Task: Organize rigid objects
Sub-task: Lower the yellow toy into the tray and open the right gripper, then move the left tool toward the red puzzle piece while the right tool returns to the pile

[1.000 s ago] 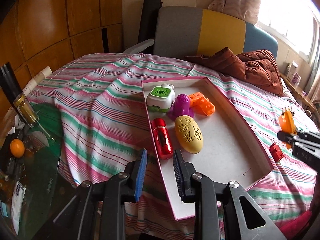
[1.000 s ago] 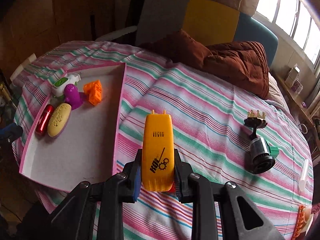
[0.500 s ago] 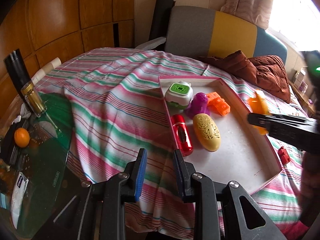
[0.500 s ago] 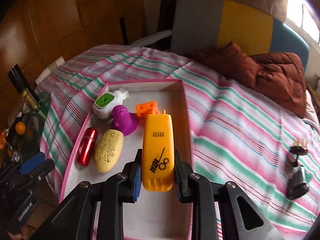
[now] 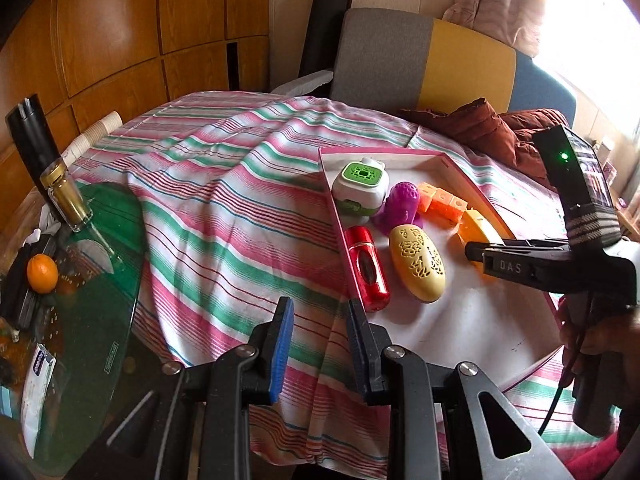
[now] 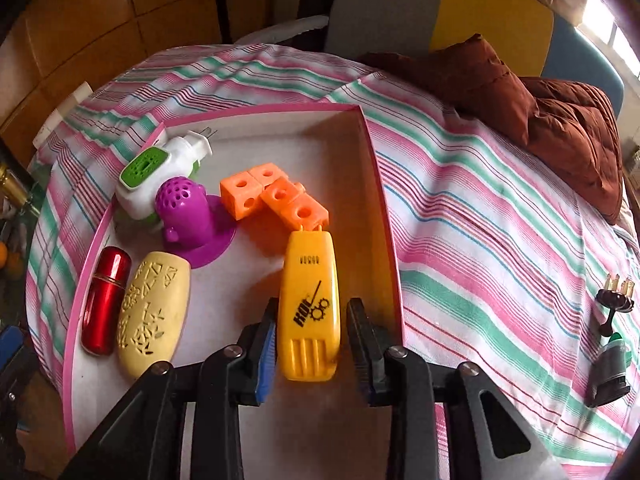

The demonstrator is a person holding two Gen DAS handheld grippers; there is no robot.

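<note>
Right wrist view: the yellow toy (image 6: 308, 312) is being released by the right gripper (image 6: 311, 344) as its jaws open; it should be lifted straight off the tray (image 6: 380, 200), leaving the toy undisturbed.

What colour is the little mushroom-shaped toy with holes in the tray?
Purple. The toy shows best in the right wrist view, beside the orange blocks.

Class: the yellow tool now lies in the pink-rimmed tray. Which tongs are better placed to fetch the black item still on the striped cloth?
Probably the right tongs: opening around the yellow tool, with the black item on their side. The left tongs hover at the tray's far side.
</note>
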